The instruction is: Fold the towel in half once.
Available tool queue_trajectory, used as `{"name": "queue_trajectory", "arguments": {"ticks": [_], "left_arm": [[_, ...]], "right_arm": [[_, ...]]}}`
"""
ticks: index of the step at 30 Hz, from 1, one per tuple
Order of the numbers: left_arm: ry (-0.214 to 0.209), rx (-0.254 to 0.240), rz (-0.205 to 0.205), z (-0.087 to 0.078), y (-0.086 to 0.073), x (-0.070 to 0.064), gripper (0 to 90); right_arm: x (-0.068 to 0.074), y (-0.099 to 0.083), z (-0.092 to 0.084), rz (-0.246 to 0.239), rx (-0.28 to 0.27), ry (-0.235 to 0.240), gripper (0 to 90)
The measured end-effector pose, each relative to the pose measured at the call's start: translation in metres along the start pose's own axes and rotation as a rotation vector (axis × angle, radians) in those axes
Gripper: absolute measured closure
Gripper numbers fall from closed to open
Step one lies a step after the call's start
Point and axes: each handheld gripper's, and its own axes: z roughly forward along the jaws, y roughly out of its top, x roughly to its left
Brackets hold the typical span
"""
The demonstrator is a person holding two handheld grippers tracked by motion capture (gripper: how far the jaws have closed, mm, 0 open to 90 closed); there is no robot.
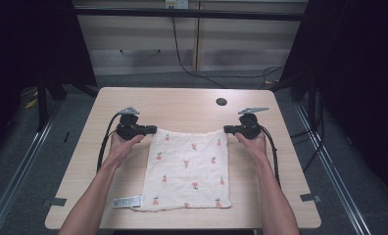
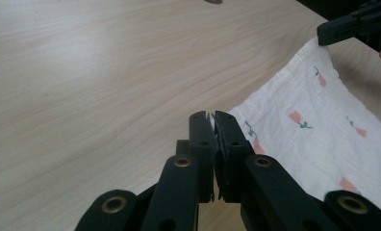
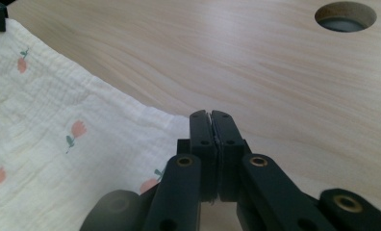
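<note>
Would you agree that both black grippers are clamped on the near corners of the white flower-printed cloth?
Not quite: the left gripper and right gripper clamp the far corners of the white flower-printed cloth, as the high view shows; its near edge lies free on the light wooden table.

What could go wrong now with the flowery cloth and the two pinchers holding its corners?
1. The left gripper and right gripper each pinch just a thin bit of the cloth at a far corner, so a corner might slip out.
2. Pulling apart too hard could overstretch the edge between them.
3. The white care label at the near corner could get folded under.
</note>
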Motion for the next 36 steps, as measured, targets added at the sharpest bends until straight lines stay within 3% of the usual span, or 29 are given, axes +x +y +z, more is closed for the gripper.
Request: {"name": "queue_trajectory", "arguments": {"ticks": [7,15,17,21,29,36], "left_arm": [[0.004,-0.043,0.052,-0.02,0.006,-0.011,87.0],[-0.026,-0.082,0.068,-0.042,0.0,-0.02,87.0],[-0.046,-0.111,0.06,-0.05,-0.003,-0.023,87.0],[-0.029,-0.103,0.102,-0.057,-0.009,-0.031,86.9],[-0.032,-0.103,0.148,-0.072,-0.022,-0.045,86.9],[-0.037,-0.114,0.148,-0.084,-0.031,-0.051,87.0]], "right_arm": [[0.012,0.011,-0.023,-0.036,-0.051,0.029,89.2],[0.03,0.015,-0.045,-0.095,-0.091,0.062,89.2],[0.035,0.013,-0.048,-0.102,-0.095,0.078,89.2],[0.046,0.011,-0.054,-0.121,-0.107,0.102,89.2],[0.062,0.003,-0.071,-0.171,-0.112,0.127,89.3],[0.066,-0.006,-0.085,-0.178,-0.115,0.126,89.3]]}}
